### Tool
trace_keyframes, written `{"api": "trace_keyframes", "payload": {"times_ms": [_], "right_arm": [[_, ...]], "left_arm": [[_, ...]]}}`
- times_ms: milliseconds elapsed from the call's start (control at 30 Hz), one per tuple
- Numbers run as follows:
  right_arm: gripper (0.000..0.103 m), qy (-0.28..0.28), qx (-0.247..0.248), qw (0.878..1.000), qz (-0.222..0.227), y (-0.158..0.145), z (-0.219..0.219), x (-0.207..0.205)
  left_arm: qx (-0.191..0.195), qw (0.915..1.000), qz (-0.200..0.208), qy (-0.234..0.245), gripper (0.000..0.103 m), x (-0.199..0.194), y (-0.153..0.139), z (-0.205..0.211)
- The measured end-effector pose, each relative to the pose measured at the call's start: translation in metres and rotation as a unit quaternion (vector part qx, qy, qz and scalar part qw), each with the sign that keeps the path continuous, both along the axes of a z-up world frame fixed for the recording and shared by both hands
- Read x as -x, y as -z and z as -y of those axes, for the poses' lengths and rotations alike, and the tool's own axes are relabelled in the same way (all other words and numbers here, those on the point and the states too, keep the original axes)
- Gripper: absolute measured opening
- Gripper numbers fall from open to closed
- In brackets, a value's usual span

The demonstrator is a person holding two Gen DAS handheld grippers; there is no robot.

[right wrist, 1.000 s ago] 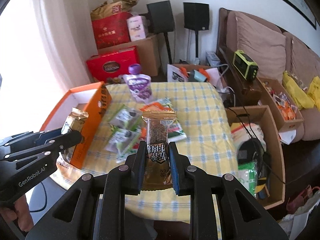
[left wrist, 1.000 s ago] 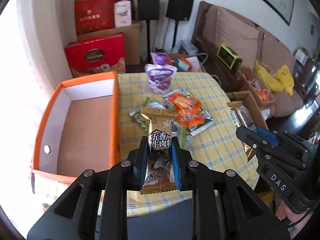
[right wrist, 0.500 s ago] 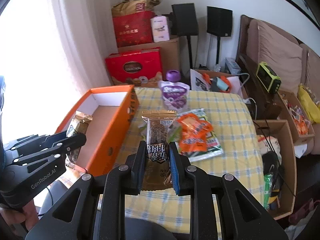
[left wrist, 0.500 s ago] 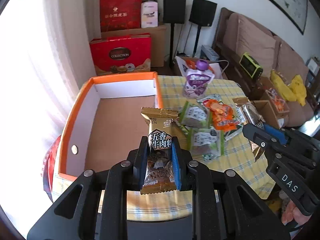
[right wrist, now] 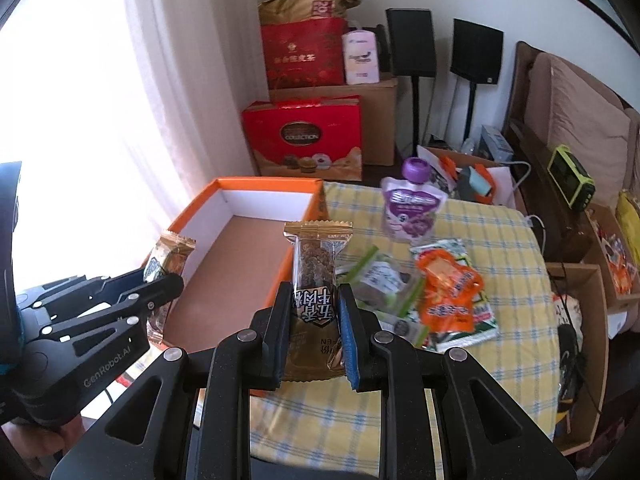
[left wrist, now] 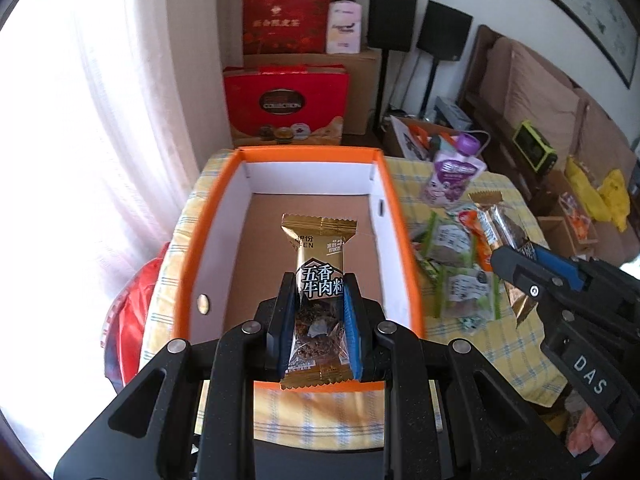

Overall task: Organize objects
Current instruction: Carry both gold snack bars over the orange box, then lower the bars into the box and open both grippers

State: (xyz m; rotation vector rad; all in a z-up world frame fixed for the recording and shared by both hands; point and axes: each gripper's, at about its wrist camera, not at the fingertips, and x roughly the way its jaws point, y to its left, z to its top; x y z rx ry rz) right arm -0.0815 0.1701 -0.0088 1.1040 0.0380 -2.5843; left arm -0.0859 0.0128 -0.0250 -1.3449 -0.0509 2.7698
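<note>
Left wrist view: the left hand-held gripper (left wrist: 318,308) is clamped on a gold snack packet (left wrist: 319,284) printed "五香牛肉粒", held above the orange box (left wrist: 404,264) at the surface's left edge. The right hand-held gripper (left wrist: 516,256), marked "DAS", pinches another packet (left wrist: 494,220).

Right wrist view: the right hand-held gripper (right wrist: 314,312) grips its gold packet (right wrist: 316,264) beside the box (right wrist: 316,206); the "GenRobot.AI" left hand-held gripper (right wrist: 160,280) carries its own packet (right wrist: 170,256).

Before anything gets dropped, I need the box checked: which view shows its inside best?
Left wrist view: it looks down into the orange box, showing most of its brown floor. Right wrist view shows it obliquely, partly hidden.
</note>
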Motion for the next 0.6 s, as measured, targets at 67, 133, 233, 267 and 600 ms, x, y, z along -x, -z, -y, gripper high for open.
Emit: {"api": "trace_keyframes", "payload": {"times_ms": [67, 133, 233, 267, 600], "right_arm": [[0.022, -0.005, -0.003, 1.000, 0.002, 0.002, 0.009, 0.003], [0.022, -0.008, -0.004, 1.000, 0.004, 0.004, 0.015, 0.005], [0.022, -0.011, -0.005, 1.000, 0.005, 0.006, 0.024, 0.009], [0.022, -0.012, -0.006, 1.000, 0.006, 0.007, 0.027, 0.010], [0.022, -0.028, 0.000, 0.999, 0.022, 0.020, 0.055, 0.022]], "left_arm": [[0.000, 1.0000, 0.001, -0.005, 0.020, 0.003, 0.001, 0.008], [0.000, 0.9999, 0.001, -0.011, 0.020, 0.005, 0.002, 0.015], [0.000, 0.9999, 0.003, -0.016, 0.020, 0.008, 0.004, 0.024], [-0.001, 0.9998, 0.004, -0.017, 0.020, 0.009, 0.006, 0.027], [-0.004, 0.9994, 0.021, -0.027, 0.021, 0.019, 0.021, 0.051]]}}
